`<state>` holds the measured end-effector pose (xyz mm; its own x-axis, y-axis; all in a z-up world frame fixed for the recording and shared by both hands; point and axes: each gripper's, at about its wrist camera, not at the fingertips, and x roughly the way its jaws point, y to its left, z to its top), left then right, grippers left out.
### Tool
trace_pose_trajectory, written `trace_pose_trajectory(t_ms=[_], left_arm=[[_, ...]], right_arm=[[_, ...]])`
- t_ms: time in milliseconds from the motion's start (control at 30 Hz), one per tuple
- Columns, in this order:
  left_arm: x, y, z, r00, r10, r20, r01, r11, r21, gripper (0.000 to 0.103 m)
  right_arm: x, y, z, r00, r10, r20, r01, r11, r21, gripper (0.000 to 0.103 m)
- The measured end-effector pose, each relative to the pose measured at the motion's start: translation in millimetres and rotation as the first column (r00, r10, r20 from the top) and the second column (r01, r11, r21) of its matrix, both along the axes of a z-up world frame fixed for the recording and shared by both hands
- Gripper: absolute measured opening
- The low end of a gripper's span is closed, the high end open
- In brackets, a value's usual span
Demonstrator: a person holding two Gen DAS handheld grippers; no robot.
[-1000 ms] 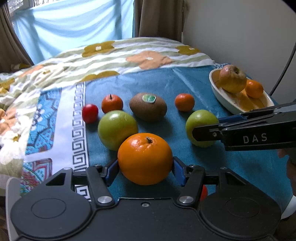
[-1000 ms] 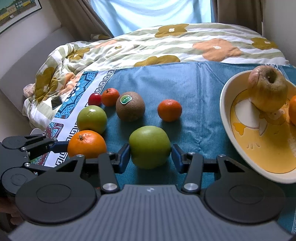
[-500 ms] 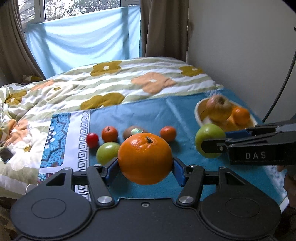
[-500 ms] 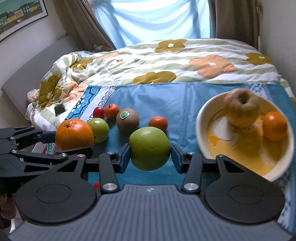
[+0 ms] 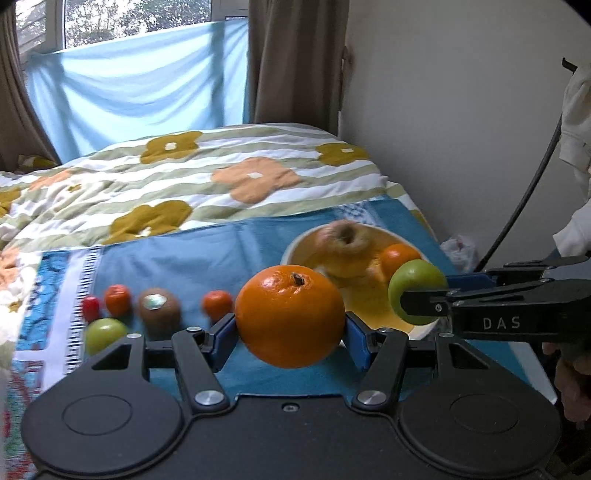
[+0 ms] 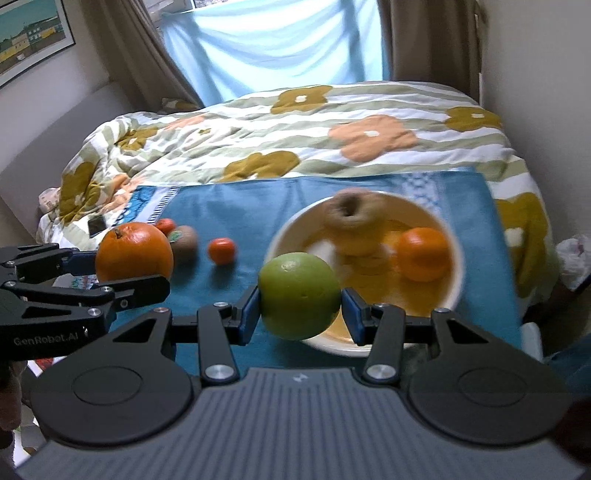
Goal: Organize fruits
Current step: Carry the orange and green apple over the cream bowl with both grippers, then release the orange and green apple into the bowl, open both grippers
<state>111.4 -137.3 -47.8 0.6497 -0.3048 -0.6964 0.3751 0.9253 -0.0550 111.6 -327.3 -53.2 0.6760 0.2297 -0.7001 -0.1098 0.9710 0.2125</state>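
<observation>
Blue pads of my left gripper [image 5: 290, 331] pinch a large orange [image 5: 290, 316], held clear above the teal cloth [image 5: 207, 254]. My right gripper [image 6: 300, 312] clamps a green apple [image 6: 299, 296] just before the white bowl [image 6: 456, 273]. Beyond it, inside that bowl, I see a brownish apple [image 6: 354, 218] and a small orange [image 6: 423, 253].

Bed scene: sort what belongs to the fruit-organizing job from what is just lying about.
Job:
- large orange, in left gripper
- green apple, in right gripper
- white bowl with yellow inside
- kiwi with sticker
- small tangerine

Lying about:
- flowered striped quilt
- framed picture
- black cable
</observation>
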Motion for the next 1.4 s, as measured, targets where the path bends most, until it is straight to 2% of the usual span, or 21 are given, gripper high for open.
trace_pose_trajectory(t_ms=[333, 700, 900, 933, 1000, 1233, 1400], left_arm=[[26, -71, -35, 0.998, -0.001, -0.064, 0.001, 1.000, 0.005, 0.065], [47, -111, -73, 0.992, -0.025, -0.126, 0.036, 0.996, 0.086, 0.065], [46, -110, -76, 0.987, -0.014, -0.157, 0.028, 0.996, 0.087, 0.068], [44, -108, -74, 0.989, -0.012, -0.144, 0.025, 0.996, 0.085, 0.079], [40, -104, -65, 0.994, -0.004, -0.109, 0.013, 0.996, 0.083, 0.091], [32, -83, -48, 0.996, 0.036, -0.083, -0.031, 0.997, 0.064, 0.091], [23, -66, -39, 0.993, 0.106, -0.047, -0.103, 0.992, 0.071, 0.092]], right_arm=[[21, -66, -16, 1.000, 0.018, -0.013, -0.018, 1.000, -0.010, 0.062], [42, -100, -32, 0.999, 0.030, -0.041, -0.029, 0.999, 0.013, 0.062], [42, -106, -33, 0.999, 0.030, -0.044, -0.029, 0.999, 0.025, 0.062], [42, -107, -33, 0.999, 0.030, -0.045, -0.029, 0.999, 0.026, 0.062], [42, -107, -33, 0.999, 0.029, -0.045, -0.028, 0.999, 0.028, 0.062], [40, -97, -33, 0.998, 0.036, -0.046, -0.035, 0.999, 0.032, 0.062], [40, -86, -36, 0.997, 0.050, -0.057, -0.047, 0.998, 0.053, 0.062]])
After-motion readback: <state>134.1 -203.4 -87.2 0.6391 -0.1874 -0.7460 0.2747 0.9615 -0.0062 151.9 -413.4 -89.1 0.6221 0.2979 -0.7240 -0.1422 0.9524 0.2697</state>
